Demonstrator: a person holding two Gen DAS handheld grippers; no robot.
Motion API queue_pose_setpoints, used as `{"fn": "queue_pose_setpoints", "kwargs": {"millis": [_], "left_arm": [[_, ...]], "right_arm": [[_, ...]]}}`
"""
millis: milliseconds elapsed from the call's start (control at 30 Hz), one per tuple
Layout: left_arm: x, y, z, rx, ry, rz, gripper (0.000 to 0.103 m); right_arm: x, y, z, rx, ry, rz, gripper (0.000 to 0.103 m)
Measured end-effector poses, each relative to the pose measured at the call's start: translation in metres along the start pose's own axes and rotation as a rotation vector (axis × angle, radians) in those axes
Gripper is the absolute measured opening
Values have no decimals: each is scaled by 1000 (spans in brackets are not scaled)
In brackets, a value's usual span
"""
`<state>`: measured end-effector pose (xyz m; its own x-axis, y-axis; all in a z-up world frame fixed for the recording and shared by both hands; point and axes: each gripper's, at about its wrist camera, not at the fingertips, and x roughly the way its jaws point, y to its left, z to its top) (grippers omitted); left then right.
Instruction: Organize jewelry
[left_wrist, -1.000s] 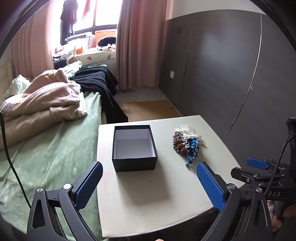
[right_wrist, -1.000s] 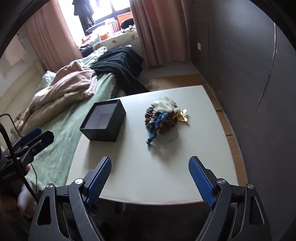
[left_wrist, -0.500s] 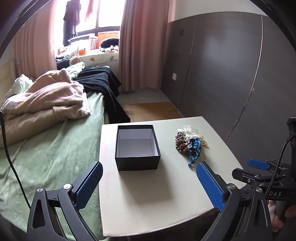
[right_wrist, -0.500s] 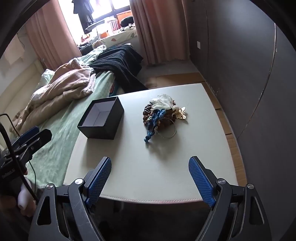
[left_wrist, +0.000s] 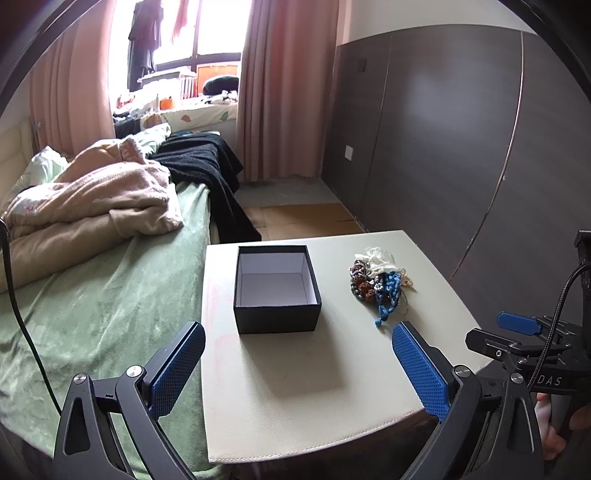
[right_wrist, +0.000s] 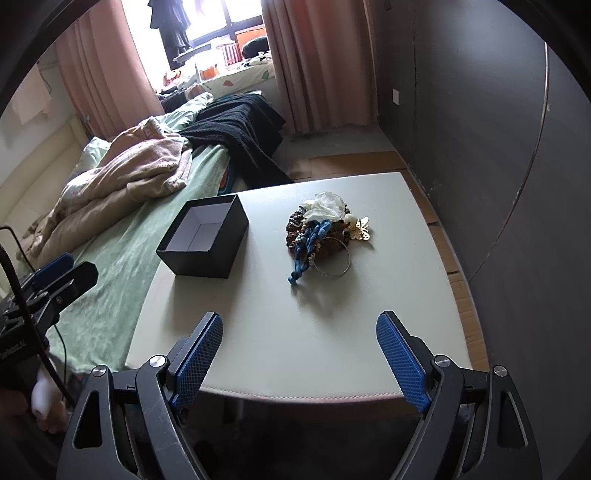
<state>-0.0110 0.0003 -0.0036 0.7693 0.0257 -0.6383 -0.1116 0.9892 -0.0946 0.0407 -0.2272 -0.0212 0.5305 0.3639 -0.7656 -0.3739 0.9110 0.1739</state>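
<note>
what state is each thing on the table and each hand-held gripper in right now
black box: open, no lid on it, empty, upright on the table
jewelry pile: heaped and tangled on the table, outside the box, untouched
blue braided cord: lying across the pile, its end trailing onto the table
left hand-held gripper: open, holding nothing
right hand-held gripper: open, holding nothing

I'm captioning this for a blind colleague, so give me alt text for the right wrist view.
A tangled pile of jewelry lies on a pale table beside an open, empty black box. The right hand-held gripper hangs open over the table's near edge, holding nothing, with an unmade bed to the left.
</note>
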Motion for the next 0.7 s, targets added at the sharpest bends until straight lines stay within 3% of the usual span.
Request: {"fn": "queue_pose_setpoints", "kwargs": {"millis": [700], "left_arm": [[-9,3,-4,9,-19,7,101]], "right_arm": [[-5,1,-4,2,-13,3,85]]}}
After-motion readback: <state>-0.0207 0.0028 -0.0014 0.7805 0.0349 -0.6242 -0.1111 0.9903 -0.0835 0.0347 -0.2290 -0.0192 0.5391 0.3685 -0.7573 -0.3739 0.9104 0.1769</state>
